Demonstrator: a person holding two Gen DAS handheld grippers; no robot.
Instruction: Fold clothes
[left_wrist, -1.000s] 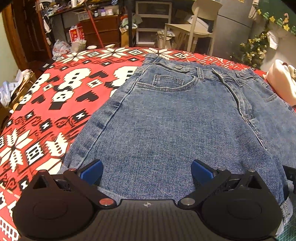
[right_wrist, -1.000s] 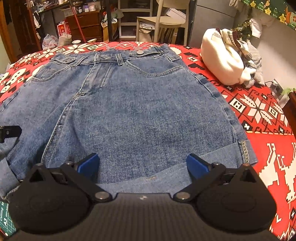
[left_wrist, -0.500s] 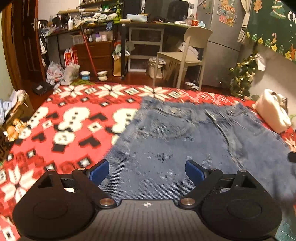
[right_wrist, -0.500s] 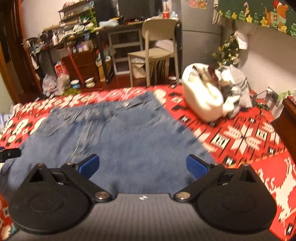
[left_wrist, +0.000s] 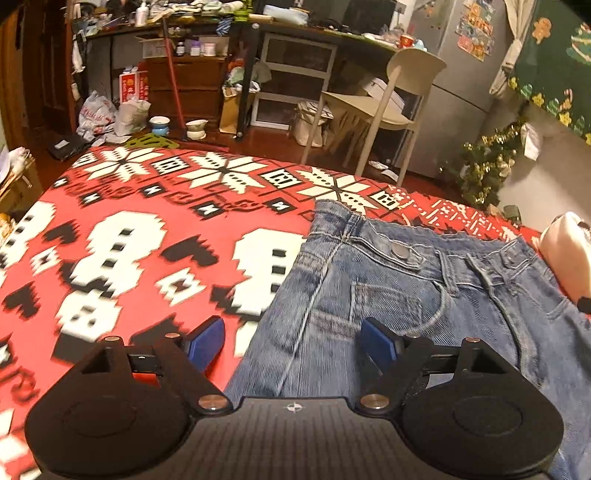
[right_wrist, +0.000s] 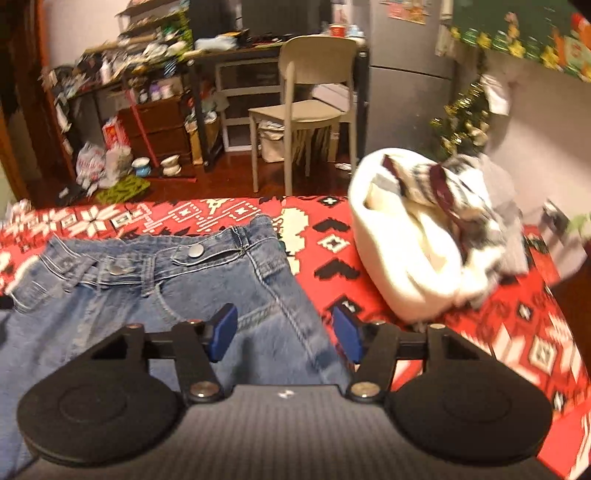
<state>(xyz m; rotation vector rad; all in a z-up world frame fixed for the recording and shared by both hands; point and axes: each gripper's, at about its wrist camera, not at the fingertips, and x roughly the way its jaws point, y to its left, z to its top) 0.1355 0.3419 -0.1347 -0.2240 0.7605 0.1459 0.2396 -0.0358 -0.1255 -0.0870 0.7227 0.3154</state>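
Note:
Blue denim shorts (left_wrist: 406, 295) lie flat on the red patterned blanket (left_wrist: 147, 240), waistband away from me. My left gripper (left_wrist: 291, 343) is open and empty above the shorts' left side seam, near the waist. In the right wrist view the shorts (right_wrist: 147, 295) show with their waistband buttons. My right gripper (right_wrist: 284, 332) is open and empty above the shorts' right side seam, jaws narrower than before, straddling the edge.
A heap of white and striped clothes (right_wrist: 424, 240) lies on the blanket (right_wrist: 517, 332) to the right of the shorts. A beige chair (right_wrist: 306, 103), a desk and floor clutter stand beyond the far edge. A small decorated tree (left_wrist: 487, 173) stands at the right wall.
Both grippers have moved forward from the hem to the waist end of the shorts and shifted outward to the side seams. Both jaws have narrowed, the right more.

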